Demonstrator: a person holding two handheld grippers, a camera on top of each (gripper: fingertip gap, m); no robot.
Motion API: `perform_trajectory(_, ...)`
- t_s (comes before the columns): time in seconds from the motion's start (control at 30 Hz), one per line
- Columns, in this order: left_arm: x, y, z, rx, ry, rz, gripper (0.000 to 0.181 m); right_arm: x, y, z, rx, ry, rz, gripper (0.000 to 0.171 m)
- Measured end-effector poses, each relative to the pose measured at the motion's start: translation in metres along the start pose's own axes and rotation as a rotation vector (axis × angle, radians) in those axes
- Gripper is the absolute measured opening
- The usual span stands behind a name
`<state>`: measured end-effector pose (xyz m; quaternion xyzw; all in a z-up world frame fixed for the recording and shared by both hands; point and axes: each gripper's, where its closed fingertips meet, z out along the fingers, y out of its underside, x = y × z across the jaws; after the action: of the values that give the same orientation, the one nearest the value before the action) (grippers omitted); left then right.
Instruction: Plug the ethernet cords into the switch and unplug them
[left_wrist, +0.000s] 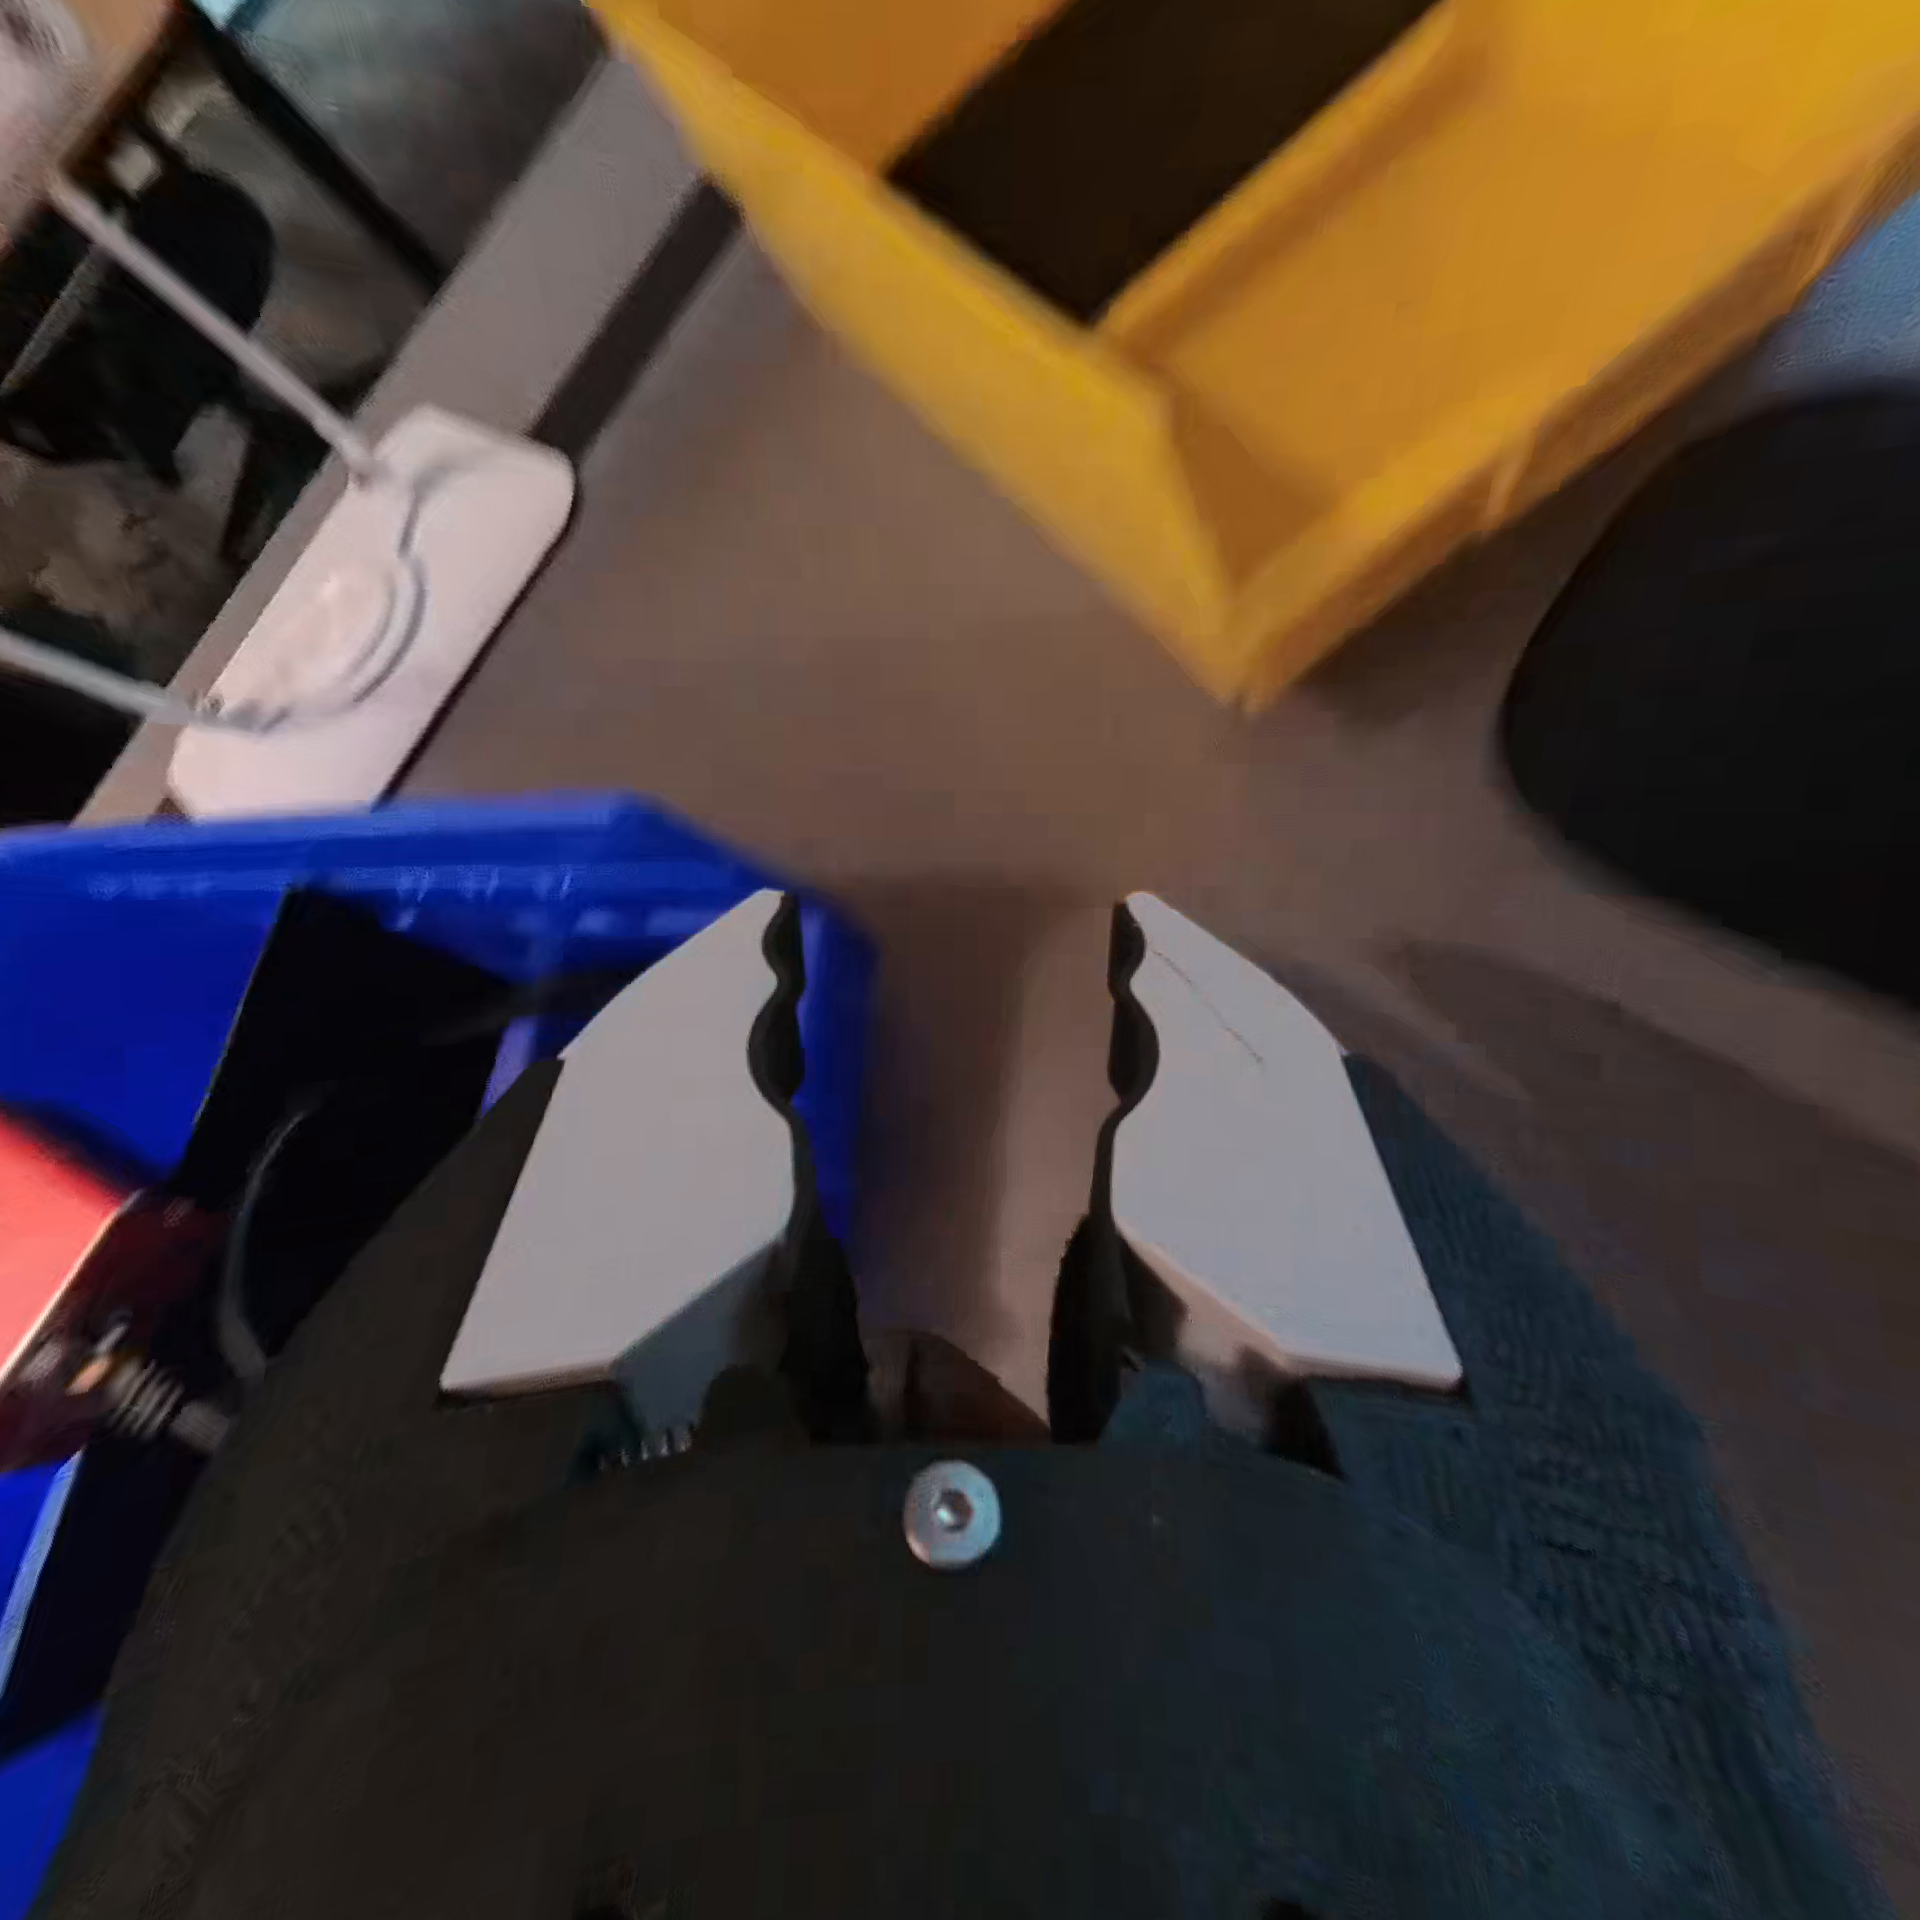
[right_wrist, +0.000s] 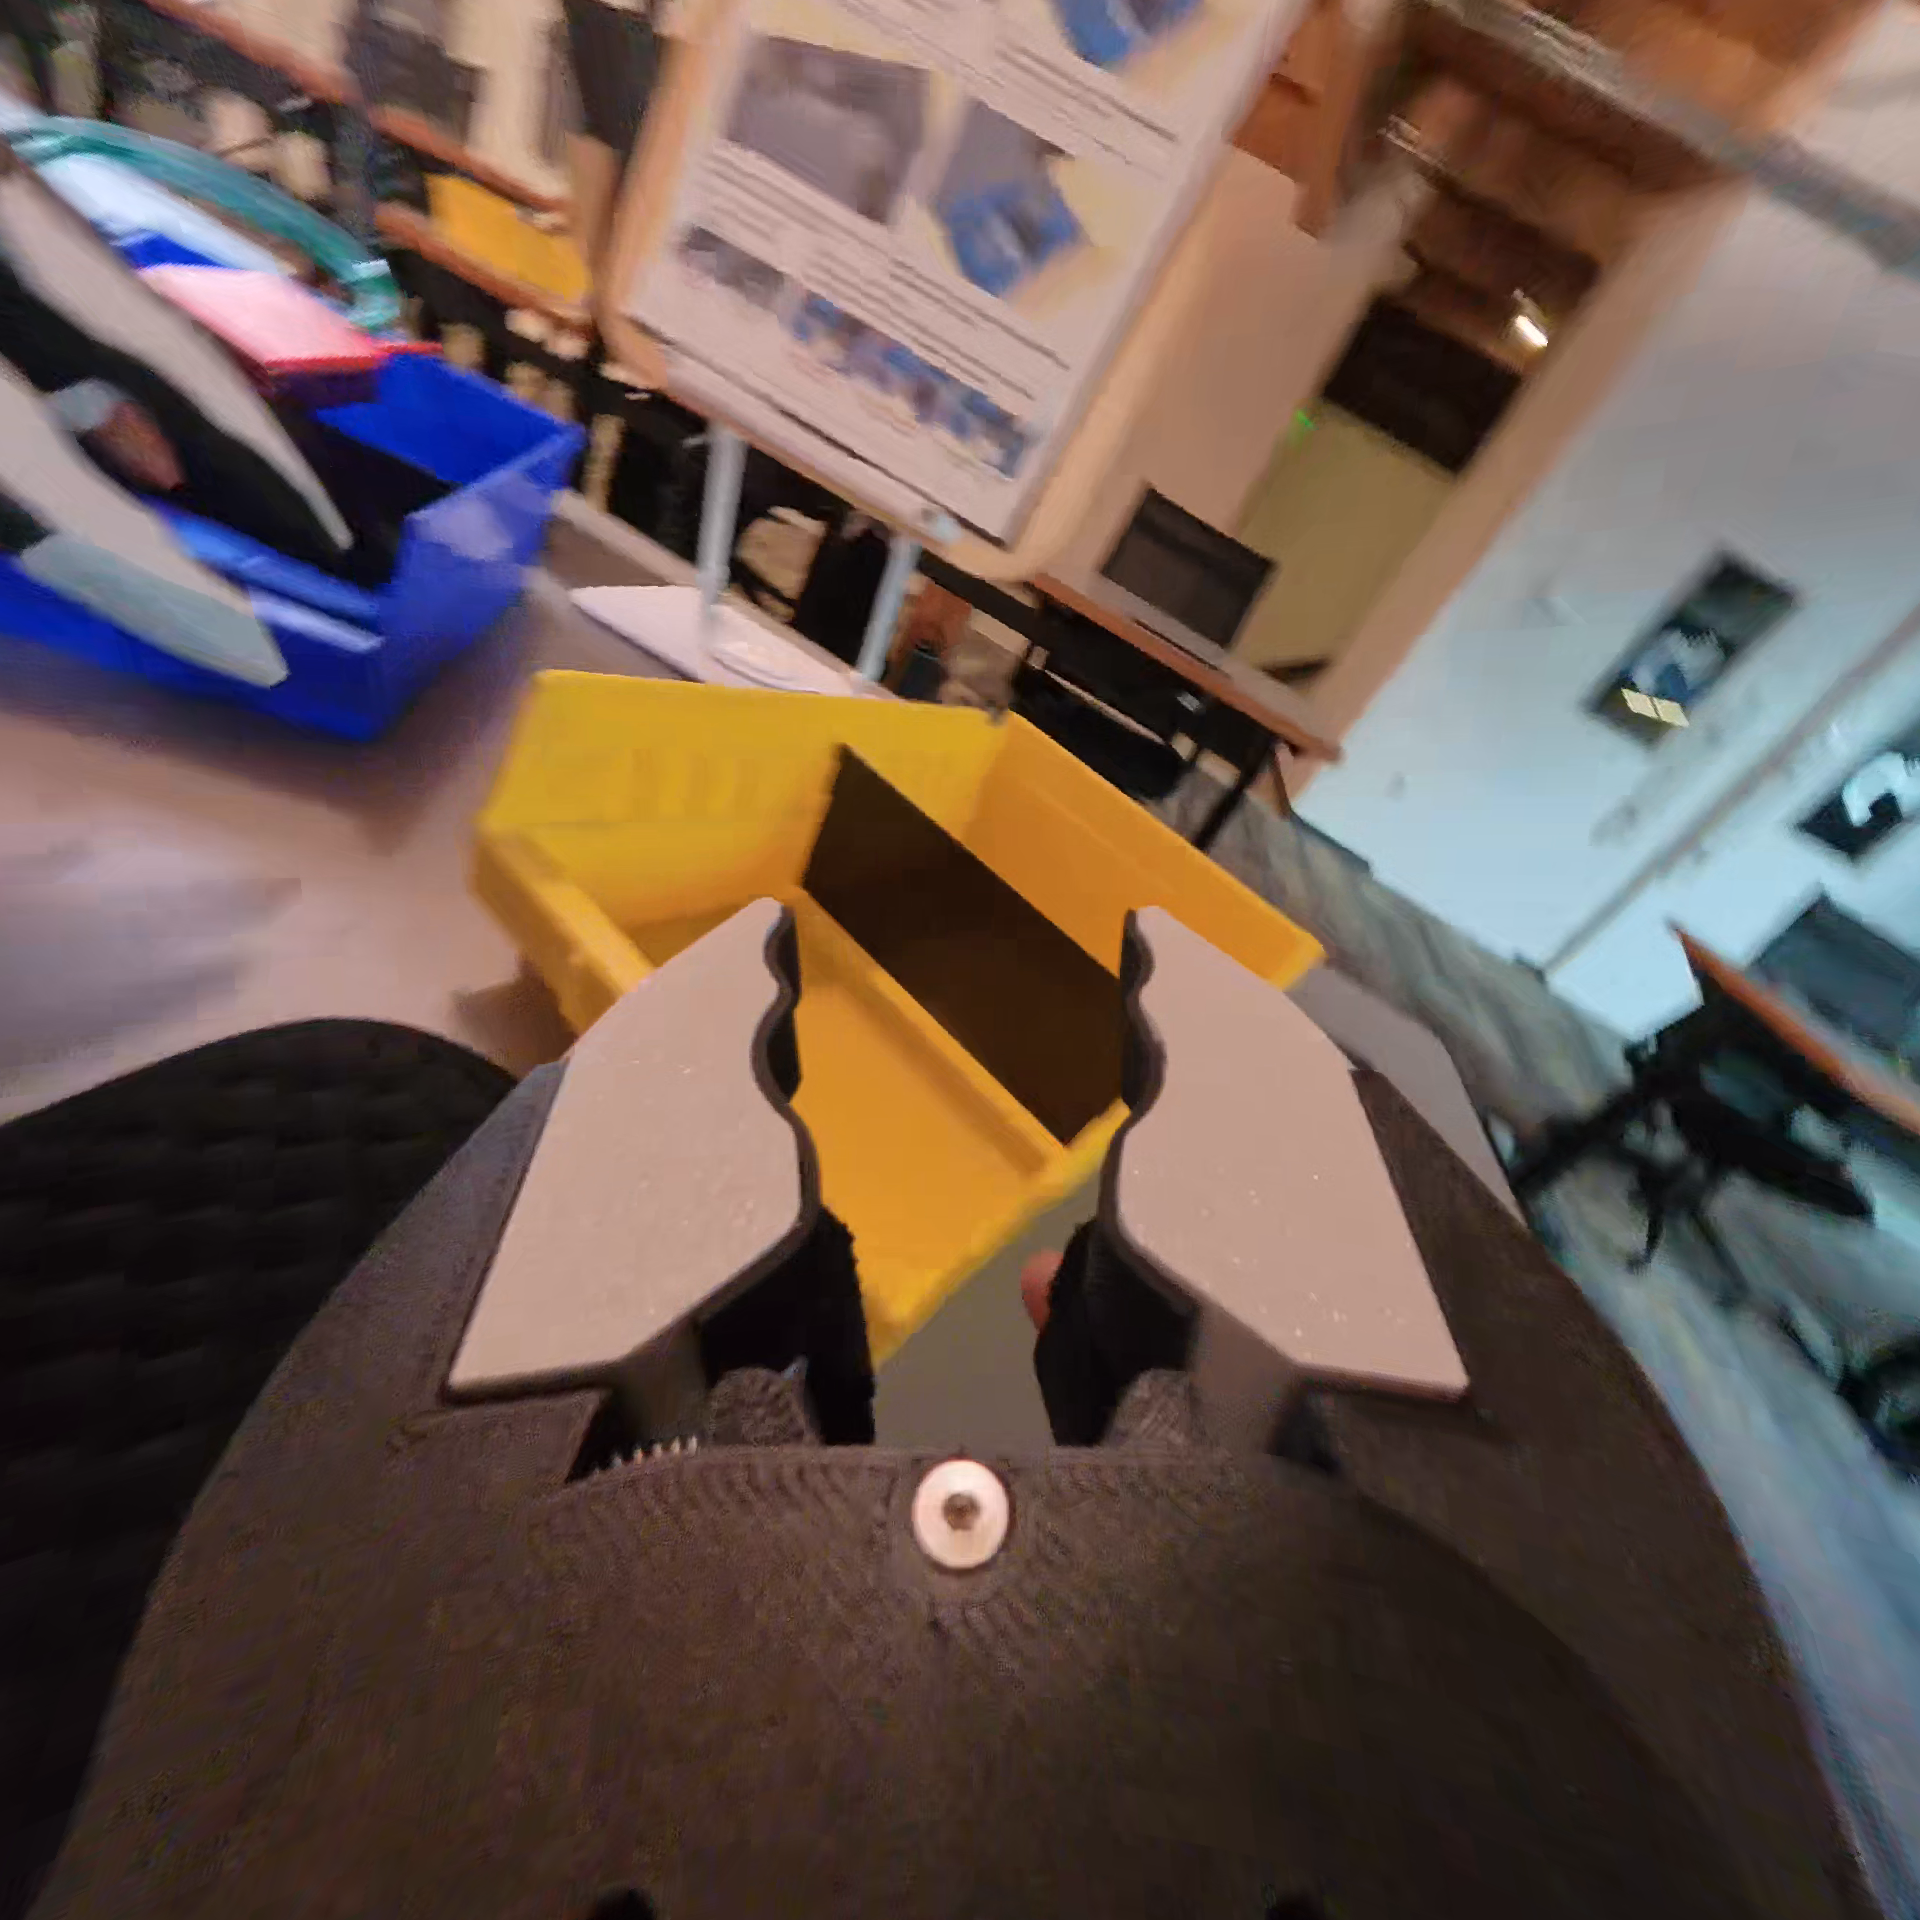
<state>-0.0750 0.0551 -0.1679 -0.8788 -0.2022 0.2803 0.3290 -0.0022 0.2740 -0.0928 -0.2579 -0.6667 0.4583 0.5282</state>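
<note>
No switch shows clearly in either view. A teal loop of cable (right_wrist: 322, 239) lies behind the blue bin (right_wrist: 457, 561), blurred. My left gripper (left_wrist: 956, 914) is open and empty over the grey table (left_wrist: 831, 623), beside the blue bin (left_wrist: 312, 862). It also shows at the far left of the right wrist view (right_wrist: 312, 608), open over the blue bin. My right gripper (right_wrist: 956, 925) is open and empty, above the near end of a yellow bin (right_wrist: 675, 790) with a black divider (right_wrist: 966, 935).
The yellow bin (left_wrist: 1351, 364) lies ahead of the left gripper. A red box (right_wrist: 270, 322) rests on the blue bin. A black round mat (left_wrist: 1745, 675) lies on the table. A poster board (right_wrist: 914, 208) stands on a white base (left_wrist: 395, 603) at the table edge.
</note>
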Motion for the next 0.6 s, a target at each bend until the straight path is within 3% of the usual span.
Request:
perform_trajectory(0.13, -0.019, 0.062, -0.003, -0.119, -0.109, 0.179, 0.052, -0.061, 0.012, 0.029, -0.157, -0.264, -0.16, 0.061)
perform_trajectory(0.2, -0.026, 0.073, -0.004, -0.099, -0.157, 0.212, 0.052, -0.082, 0.029, 0.044, -0.27, -0.354, -0.166, 0.064)
perform_trajectory(0.43, -0.052, 0.102, -0.001, -0.301, -0.217, 0.35, 0.043, -0.104, 0.076, 0.076, -0.555, -0.423, -0.385, 0.059)
perform_trajectory(0.53, -0.053, 0.107, 0.002, -0.372, -0.193, 0.408, 0.033, -0.101, 0.084, 0.078, -0.607, -0.397, -0.453, 0.038)
perform_trajectory(0.6, -0.053, 0.11, 0.001, -0.388, -0.158, 0.397, 0.032, -0.098, 0.086, 0.076, -0.623, -0.395, -0.464, 0.034)
